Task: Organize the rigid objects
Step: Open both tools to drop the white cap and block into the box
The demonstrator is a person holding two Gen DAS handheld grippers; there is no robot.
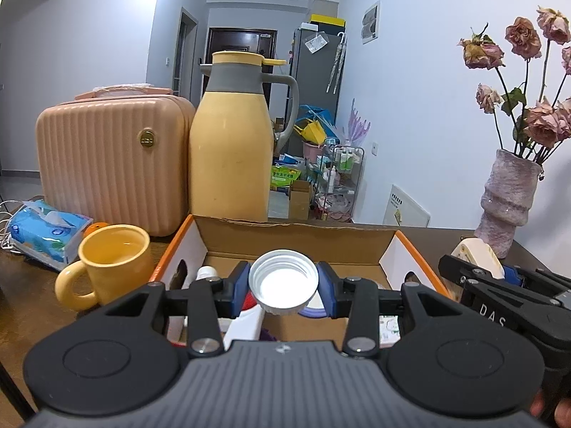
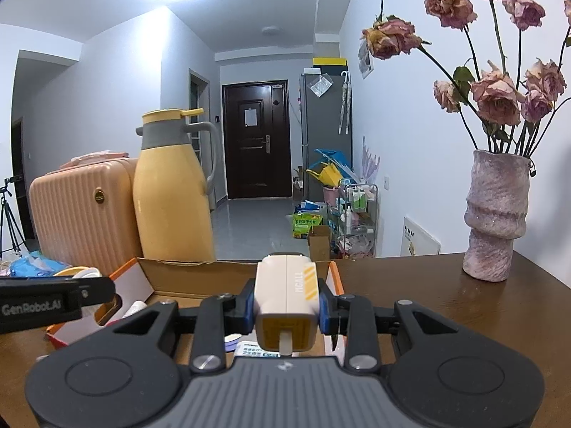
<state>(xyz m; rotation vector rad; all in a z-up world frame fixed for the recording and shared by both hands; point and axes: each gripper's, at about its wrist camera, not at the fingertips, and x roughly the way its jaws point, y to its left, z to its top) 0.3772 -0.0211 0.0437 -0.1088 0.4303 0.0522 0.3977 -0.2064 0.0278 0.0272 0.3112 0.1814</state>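
We are holding the left gripper (image 1: 283, 281) over the open cardboard box (image 1: 303, 232), its blue pads (image 1: 242, 278) pinching a white screw cap (image 1: 283, 281) by the rim, hollow side facing the camera. We are holding the right gripper (image 2: 287, 306) at the box's right side, its jaws pinching a cream-and-yellow charger block (image 2: 285, 296) lengthwise. Small items are lying inside the box; we cannot identify them. A yellow mug (image 1: 107, 264) is standing just left of the box, a yellow thermos jug (image 1: 232, 142) behind it, and a pink vase (image 2: 496, 221) well to the right on the brown table (image 2: 446, 303).
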